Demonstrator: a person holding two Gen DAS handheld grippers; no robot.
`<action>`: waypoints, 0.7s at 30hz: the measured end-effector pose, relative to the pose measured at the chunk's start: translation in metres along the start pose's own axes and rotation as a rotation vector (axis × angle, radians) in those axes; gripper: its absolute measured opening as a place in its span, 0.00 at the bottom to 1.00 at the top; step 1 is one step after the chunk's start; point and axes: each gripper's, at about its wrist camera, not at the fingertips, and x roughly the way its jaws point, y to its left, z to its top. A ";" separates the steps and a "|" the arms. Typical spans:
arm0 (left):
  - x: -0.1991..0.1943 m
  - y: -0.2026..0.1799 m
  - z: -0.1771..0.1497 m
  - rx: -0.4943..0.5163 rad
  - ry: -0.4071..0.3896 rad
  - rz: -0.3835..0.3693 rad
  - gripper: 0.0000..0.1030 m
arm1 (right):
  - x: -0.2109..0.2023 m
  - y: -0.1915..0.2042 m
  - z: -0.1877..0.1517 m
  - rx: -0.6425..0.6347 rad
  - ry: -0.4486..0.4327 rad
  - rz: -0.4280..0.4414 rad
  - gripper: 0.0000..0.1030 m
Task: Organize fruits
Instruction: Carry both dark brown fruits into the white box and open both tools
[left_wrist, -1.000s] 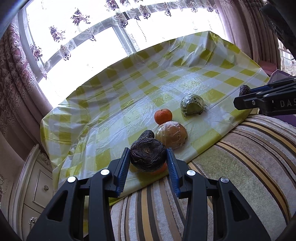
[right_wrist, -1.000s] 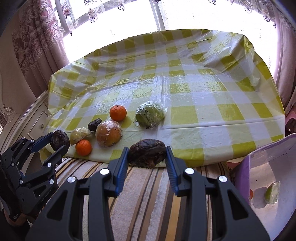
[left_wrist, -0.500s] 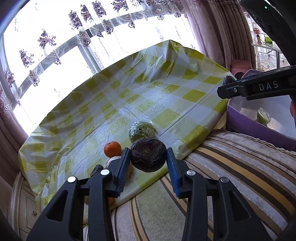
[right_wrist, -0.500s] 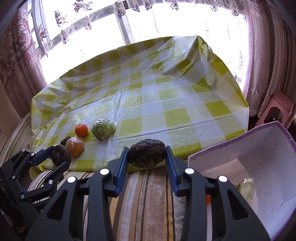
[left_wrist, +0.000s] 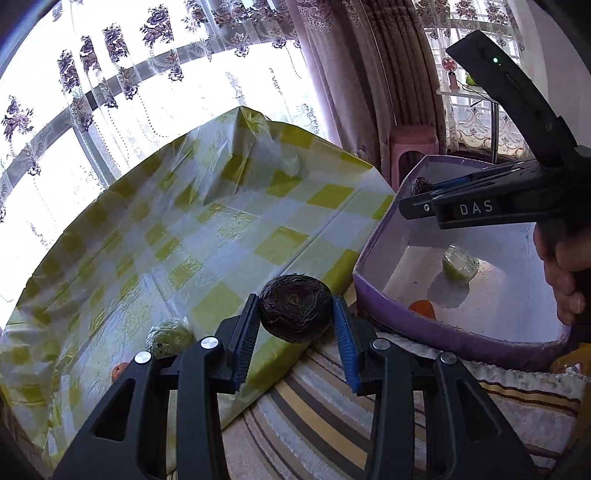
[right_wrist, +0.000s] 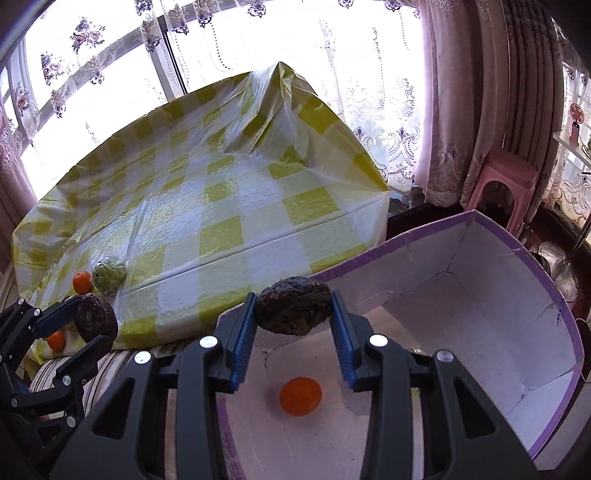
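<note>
Both tools (left_wrist: 295, 321) (right_wrist: 293, 317) clamped on dark fruits (left_wrist: 294, 313) (right_wrist: 293, 310)

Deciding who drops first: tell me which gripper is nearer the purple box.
Right. The right gripper hangs over the purple box, above its orange; the left gripper is beside it, over the table edge.

Left gripper (left_wrist: 295, 325): black frame, silver screws.
Fingers (left_wrist: 245, 339): blue ribbed pads.
Right gripper (right_wrist: 293, 326): same build; white "DAS" marking, green indicator light on housing.

Bright lace-curtained window (right_wrist: 229, 48) (floral trim), pink stool (right_wrist: 506, 177), striped rug (left_wrist: 332, 417).
</note>
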 end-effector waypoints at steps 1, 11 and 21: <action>0.004 -0.004 0.005 -0.001 0.000 -0.024 0.38 | 0.002 -0.005 0.001 0.007 0.006 -0.005 0.38; 0.056 -0.042 0.034 0.033 0.060 -0.188 0.37 | 0.032 -0.031 0.002 0.073 0.069 -0.040 0.38; 0.088 -0.053 0.039 0.050 0.126 -0.195 0.38 | 0.054 -0.038 -0.004 0.092 0.111 -0.057 0.39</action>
